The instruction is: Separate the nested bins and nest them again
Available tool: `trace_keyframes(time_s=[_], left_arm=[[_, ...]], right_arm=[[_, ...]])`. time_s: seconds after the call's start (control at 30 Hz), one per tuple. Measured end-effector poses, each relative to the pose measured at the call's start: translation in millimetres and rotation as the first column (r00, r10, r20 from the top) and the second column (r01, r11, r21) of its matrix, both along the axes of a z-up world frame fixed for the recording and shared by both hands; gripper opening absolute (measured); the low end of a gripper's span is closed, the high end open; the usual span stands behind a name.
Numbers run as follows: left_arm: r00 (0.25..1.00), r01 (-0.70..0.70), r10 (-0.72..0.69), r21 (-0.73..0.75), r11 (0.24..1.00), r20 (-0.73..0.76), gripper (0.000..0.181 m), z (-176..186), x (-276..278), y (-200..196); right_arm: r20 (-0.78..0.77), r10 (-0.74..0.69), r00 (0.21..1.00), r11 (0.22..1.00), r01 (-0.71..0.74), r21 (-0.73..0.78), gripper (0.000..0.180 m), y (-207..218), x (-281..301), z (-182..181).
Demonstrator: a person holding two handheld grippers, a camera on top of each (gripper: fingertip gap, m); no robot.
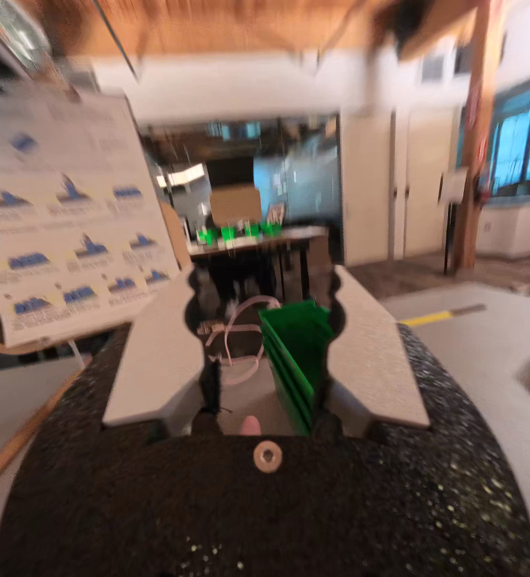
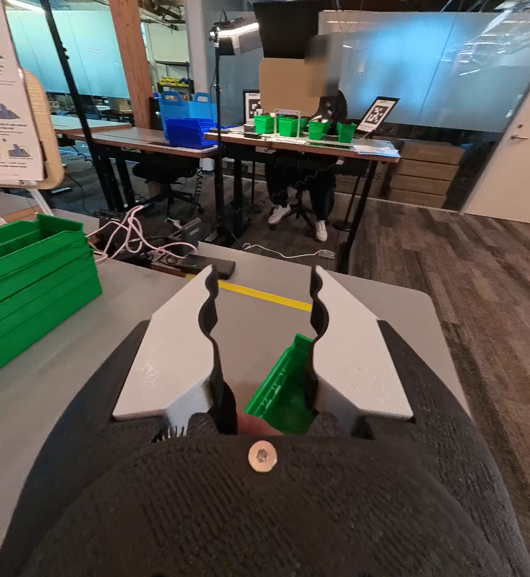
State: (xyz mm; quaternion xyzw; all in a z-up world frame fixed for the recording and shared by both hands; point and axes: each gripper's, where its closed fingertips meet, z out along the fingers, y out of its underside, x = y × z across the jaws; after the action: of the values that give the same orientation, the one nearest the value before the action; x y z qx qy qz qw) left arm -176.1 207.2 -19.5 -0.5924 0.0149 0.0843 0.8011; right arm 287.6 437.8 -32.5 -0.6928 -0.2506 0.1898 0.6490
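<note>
Two grippers we logged. Our left gripper (image 1: pixel 265 340), jaws spread, had a green bin stack (image 1: pixel 295 352) showing between them, against its right finger, in a blurred view. Our right gripper (image 2: pixel 265 321), jaws spread, had a single green bin (image 2: pixel 281 396) against its right finger. Nested green bins (image 2: pixel 29 290) sat by the worktop's (image 2: pixel 382 312) left edge; pink cables (image 2: pixel 132 240) trailed past its far edge.
</note>
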Motion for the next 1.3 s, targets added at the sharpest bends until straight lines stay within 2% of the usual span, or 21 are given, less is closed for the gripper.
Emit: trace_keyframes(time_s=[0.03,0.07,0.13,0.23,0.33,0.37,0.4,0.43,0.47,0.5,0.57,0.67,0.8,0.87,0.97,1.07,1.17,1.3], left_arm=[[1.0,-0.008,0.007,0.095,0.995,0.013,0.064,0.6,-9.9,-15.6],[0.998,-0.031,0.023,0.149,0.988,0.052,0.056,-4.7,-24.9,-27.1],[0.983,-0.073,0.037,0.196,0.978,0.181,0.057,-25.2,-59.8,-38.8],[0.918,0.015,-0.103,0.227,0.974,0.384,0.052,-61.1,-87.6,-34.0],[0.848,0.118,-0.223,0.238,0.964,0.481,0.05,-87.0,-91.7,-23.7],[0.836,0.124,-0.232,0.241,0.963,0.498,0.05,-92.8,-92.7,-22.1],[0.828,0.128,-0.239,0.244,0.961,0.507,0.049,-97.5,-92.3,-20.5],[0.821,0.138,-0.249,0.245,0.96,0.514,0.048,-101.5,-90.5,-18.5],[0.811,0.155,-0.264,0.243,0.958,0.522,0.047,-104.5,-87.6,-15.8],[0.795,0.177,-0.28,0.237,0.955,0.537,0.048,-106.5,-84.7,-12.5],[0.774,0.231,-0.321,0.229,0.946,0.546,0.047,-104.4,-77.3,-8.9],[0.803,0.226,-0.296,0.194,0.955,0.517,0.048,-105.3,-74.3,-8.8],[0.808,0.236,-0.301,0.19,0.953,0.507,0.048,-102.9,-74.0,-11.8],[0.785,0.277,-0.32,0.161,0.947,0.531,0.047,-106.8,-70.2,-8.5],[0.701,0.416,-0.38,0.087,0.905,0.604,0.045,-122.9,-53.1,5.3],[0.559,0.579,-0.466,0.08,0.812,0.686,0.045,-133.9,-28.3,14.5],[0.488,0.649,-0.459,0.043,0.759,0.742,0.047,-146.5,-14.8,21.0],[0.367,0.781,-0.506,0.037,0.624,0.781,0.051,-153.7,14.3,20.5]], right_arm=[[0.005,-0.025,1.0,1.0,0.025,0.011,0.059,0.5,5.9,1.7],[0.015,-0.051,0.999,0.998,0.05,0.028,0.059,0.5,12.4,3.9],[0.032,-0.101,0.994,0.989,0.097,0.107,0.06,-2.2,25.6,14.0],[0.01,-0.309,0.951,0.93,0.3,0.214,0.074,1.0,59.2,24.6],[0.086,-0.309,0.947,0.941,0.292,0.172,0.108,-6.1,53.0,-9.1],[0.13,-0.276,0.952,0.959,0.264,0.102,0.123,-8.9,46.1,-32.5],[0.184,-0.238,0.954,0.97,0.242,0.001,0.145,-11.8,40.0,-61.1],[0.251,-0.203,0.947,0.962,0.24,-0.129,0.16,-16.0,37.5,-94.1],[0.323,-0.172,0.93,0.935,0.257,-0.243,0.16,-22.1,38.2,-124.5],[0.383,-0.161,0.909,0.912,0.286,-0.295,0.16,-25.9,40.9,-144.0],[0.404,-0.172,0.898,0.892,0.316,-0.323,0.16,-26.2,41.5,-157.3],[0.437,-0.155,0.886,0.826,0.359,-0.435,0.156,-25.9,45.2,-173.4],[0.529,-0.076,0.845,0.693,0.426,-0.581,0.152,-24.4,51.9,-202.5],[0.507,-0.049,0.861,0.633,0.419,-0.65,0.14,-24.5,48.8,-208.3],[0.527,-0.019,0.85,0.584,0.437,-0.684,0.136,-25.6,51.2,-209.0],[0.559,0.013,0.829,0.56,0.457,-0.691,0.128,-27.7,51.8,-208.5],[0.586,0.028,0.81,0.554,0.475,-0.684,0.117,-29.0,51.5,-206.2],[0.607,0.015,0.795,0.545,0.502,-0.672,0.109,-30.5,48.9,-204.2]])
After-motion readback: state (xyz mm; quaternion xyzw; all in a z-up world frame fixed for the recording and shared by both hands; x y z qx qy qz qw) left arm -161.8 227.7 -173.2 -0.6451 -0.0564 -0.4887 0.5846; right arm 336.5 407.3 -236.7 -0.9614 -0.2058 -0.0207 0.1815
